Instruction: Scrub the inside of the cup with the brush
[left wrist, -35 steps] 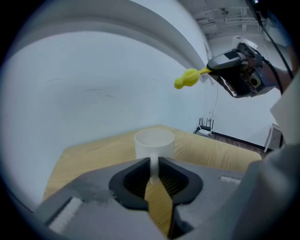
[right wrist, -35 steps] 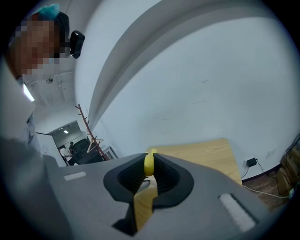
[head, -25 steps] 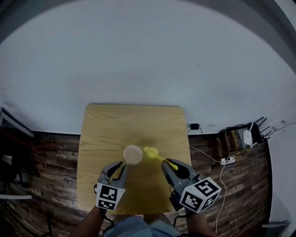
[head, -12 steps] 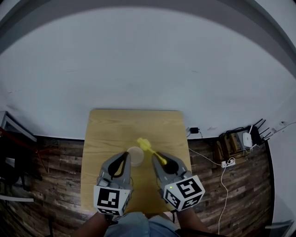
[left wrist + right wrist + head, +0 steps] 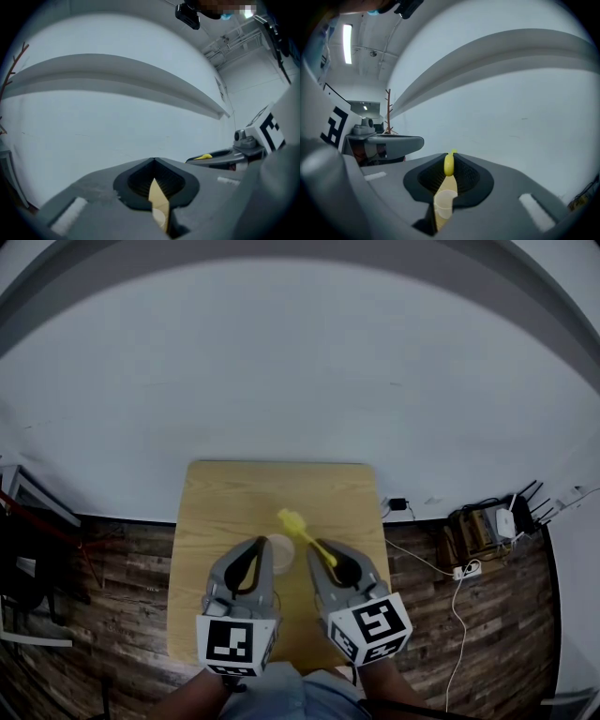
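Counter (image 5: pixel 216 512) sits under both sets of jaws, and both look lifted clear of it. My left gripper (image 5: pixel 261 545) has its jaws closed tip to tip with nothing visibly pinched. Through the slit behind those tips I get only a sliver of counter and a pale round patch low down, probably the cup. My right gripper (image 5: pixel 323 563) has its jaws clamped on the yellow handle of the brush (image 5: pixel 298 531).

The cup (image 5: pixel 279 552) stands mouth up, just right of my left tips and just left of my right tips. So it is between the two and below both. The left tips are nearer; in the head view they overlap the cup's near-left edge. I can't tell whether they touch it.

Key relation: the brush's long axis runs out of the right jaws, forward and to the left. The bristle head is well past my tips and sits beyond the cup's far rim, not over the mouth.

My read:
- Scrubbing has not started.
- The right side needs to draw the head back toward me and tip the axis down until the head points into the mouth.
- The cup has no hold on it that I can see, so it may skate when the bristles push.
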Demonstrator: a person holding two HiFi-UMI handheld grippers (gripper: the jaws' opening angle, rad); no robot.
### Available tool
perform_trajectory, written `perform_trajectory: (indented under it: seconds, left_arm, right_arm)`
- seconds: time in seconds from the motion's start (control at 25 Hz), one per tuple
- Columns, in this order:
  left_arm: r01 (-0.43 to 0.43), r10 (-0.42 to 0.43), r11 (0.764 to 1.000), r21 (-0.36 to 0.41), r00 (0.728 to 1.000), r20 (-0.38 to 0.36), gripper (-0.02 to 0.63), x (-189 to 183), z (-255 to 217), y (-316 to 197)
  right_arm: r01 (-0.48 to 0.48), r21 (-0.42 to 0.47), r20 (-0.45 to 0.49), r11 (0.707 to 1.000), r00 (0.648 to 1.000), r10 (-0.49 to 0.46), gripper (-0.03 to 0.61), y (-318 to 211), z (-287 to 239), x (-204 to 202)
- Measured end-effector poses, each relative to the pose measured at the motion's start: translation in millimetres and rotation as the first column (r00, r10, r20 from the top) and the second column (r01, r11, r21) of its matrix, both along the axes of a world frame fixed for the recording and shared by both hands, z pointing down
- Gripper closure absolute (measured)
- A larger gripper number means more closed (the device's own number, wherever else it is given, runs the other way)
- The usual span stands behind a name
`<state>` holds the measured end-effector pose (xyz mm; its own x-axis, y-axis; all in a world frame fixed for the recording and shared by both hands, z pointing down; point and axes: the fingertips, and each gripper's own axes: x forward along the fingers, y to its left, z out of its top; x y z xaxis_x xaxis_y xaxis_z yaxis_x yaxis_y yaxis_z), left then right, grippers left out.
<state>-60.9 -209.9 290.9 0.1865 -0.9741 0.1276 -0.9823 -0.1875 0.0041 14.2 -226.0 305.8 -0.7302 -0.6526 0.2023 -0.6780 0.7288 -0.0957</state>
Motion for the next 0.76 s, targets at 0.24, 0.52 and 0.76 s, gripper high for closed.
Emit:
perform_trajectory:
  seconds: [0.24, 0.52, 0.76]
  left_arm:
    - [-0.001, 0.001, 1.0, 0.013, 1.0, 0.015, 0.594, 7.2, -5.5, 4.6]
    - [0.014, -0.014, 1.0, 0.003, 1.0, -0.012, 0.594, 14.8, -6.4, 12.1]
    - [0.026, -0.026, 0.999, 0.019, 1.0, 0.0, 0.594, 14.2, -9.1, 9.1]
  right_arm:
    - [0.005, 0.002, 0.007, 1.0, 1.0, -0.005, 0.538, 3.6, -1.1, 3.5]
    - [0.004, 0.004, 0.016, 1.0, 1.0, -0.004, 0.538, 7.3, -1.6, 10.5]
    - [0.004, 0.015, 0.02, 1.0, 1.0, -0.004, 0.538, 2.2, -2.6, 13.7]
